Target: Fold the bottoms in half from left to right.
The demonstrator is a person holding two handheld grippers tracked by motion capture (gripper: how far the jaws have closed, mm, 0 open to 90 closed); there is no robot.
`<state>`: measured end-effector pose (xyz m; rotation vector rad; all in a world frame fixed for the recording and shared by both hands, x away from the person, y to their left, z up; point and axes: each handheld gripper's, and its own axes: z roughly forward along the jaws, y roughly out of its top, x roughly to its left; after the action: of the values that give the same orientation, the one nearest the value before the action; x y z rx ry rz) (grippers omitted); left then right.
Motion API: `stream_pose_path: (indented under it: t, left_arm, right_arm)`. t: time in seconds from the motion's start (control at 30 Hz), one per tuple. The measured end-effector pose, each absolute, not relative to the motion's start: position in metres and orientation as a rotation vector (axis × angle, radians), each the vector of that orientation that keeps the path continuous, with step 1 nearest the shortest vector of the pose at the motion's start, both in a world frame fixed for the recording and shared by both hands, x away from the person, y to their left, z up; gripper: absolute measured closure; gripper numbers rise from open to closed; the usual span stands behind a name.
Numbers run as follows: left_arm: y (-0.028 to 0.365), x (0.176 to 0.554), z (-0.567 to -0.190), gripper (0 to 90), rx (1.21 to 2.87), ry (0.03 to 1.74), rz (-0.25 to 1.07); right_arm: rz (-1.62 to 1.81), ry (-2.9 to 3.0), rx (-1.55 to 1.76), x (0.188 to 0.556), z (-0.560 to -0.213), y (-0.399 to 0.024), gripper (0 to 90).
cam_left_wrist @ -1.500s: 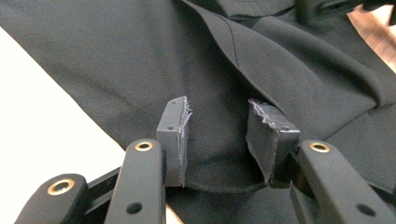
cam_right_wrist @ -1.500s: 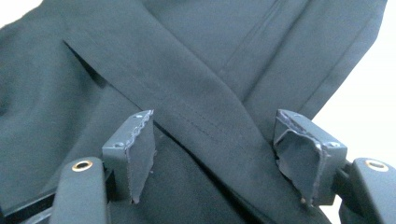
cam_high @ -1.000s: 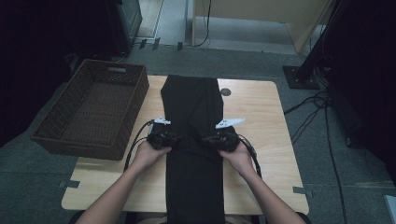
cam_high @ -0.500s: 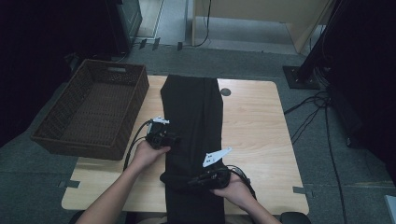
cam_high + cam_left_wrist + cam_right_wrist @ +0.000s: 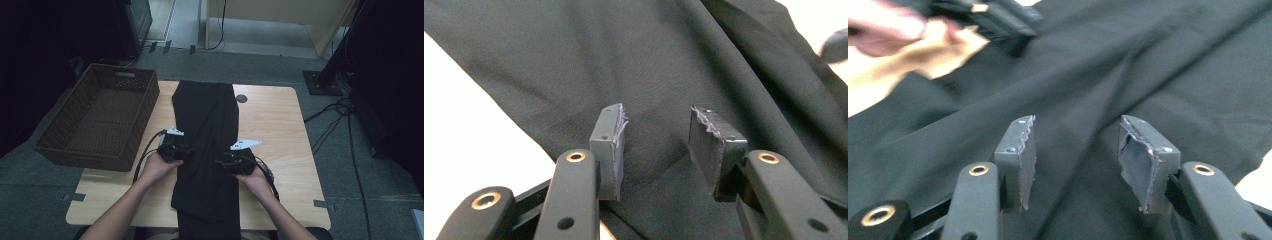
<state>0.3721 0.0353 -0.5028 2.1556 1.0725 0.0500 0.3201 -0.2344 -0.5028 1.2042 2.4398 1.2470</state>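
I am holding a gripper in each hand over the black cloth [image 5: 207, 145], which is lying lengthwise down the middle of the table [image 5: 272, 120], its far end near the table's far edge and its near end hanging over the edge by me. My left gripper [image 5: 186, 151] is sitting at the cloth's left edge, about halfway along, and my right gripper [image 5: 220, 162] is sitting at its right side, a little nearer to me. In the left gripper view, the left gripper [image 5: 656, 142] is standing with its jaws apart, nothing between them, and the cloth [image 5: 664, 65] is spreading beneath them, with bare table [image 5: 474, 150] showing to one side. In the right gripper view, the right gripper [image 5: 1075, 155] is likewise gaping, empty, above creased cloth [image 5: 1128, 65], and my left hand [image 5: 893, 30] is showing blurred farther off with its gripper. A brown wicker basket [image 5: 135, 117] is standing at the table's left, beside the cloth but apart from it. A small dark round mark [image 5: 241, 98] is showing on the tabletop just right of the cloth's far end. Cables [image 5: 332, 120] are lying on the floor to the right.
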Motion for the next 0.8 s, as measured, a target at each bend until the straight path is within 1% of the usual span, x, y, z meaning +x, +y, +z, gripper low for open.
stream_pose_path:
  t: [0.07,0.17,0.27,0.3,0.33,0.37,0.57,0.6,0.73,0.77,0.8]
  left_arm:
    - [0.035,0.371,-0.503,57.9,2.156,1.072,0.051]
    - [0.035,0.370,-0.503,57.8,2.160,1.064,0.050]
    - [0.035,0.368,-0.503,57.6,2.166,1.056,0.051]
    - [0.035,0.368,-0.503,57.7,2.161,1.059,0.050]
    - [0.036,0.367,-0.503,57.7,2.154,1.060,0.048]
    - [0.036,0.367,-0.503,57.7,2.153,1.059,0.047]
    - [0.036,0.363,-0.502,57.5,2.169,1.059,0.054]
    - [0.036,0.362,-0.502,56.4,2.175,1.060,0.051]
    - [0.035,0.353,-0.501,55.7,2.196,1.040,0.084]
    - [0.034,0.352,-0.502,55.8,2.196,1.039,0.098]
    - [0.033,0.351,-0.502,55.9,2.201,1.036,0.106]
  right_arm:
    - [1.247,2.392,1.226,0.326,-0.506,-0.231,48.0]
    - [1.227,2.417,1.268,0.335,-0.511,-0.225,52.1]
    - [1.159,2.420,1.256,0.338,-0.513,-0.219,68.6]
    - [1.134,2.431,1.256,0.338,-0.512,-0.219,81.3]
    - [1.127,2.446,1.257,0.338,-0.511,-0.220,87.9]
    - [1.134,2.459,1.268,0.337,-0.510,-0.222,90.0]
    - [1.099,2.426,1.377,0.320,-0.506,-0.253,90.0]
    - [1.102,2.418,1.394,0.316,-0.507,-0.259,90.0]
    - [1.113,2.417,1.429,0.306,-0.509,-0.275,90.0]
    - [1.112,2.409,1.419,0.306,-0.508,-0.277,89.0]
    - [1.134,2.388,1.422,0.308,-0.507,-0.278,81.3]
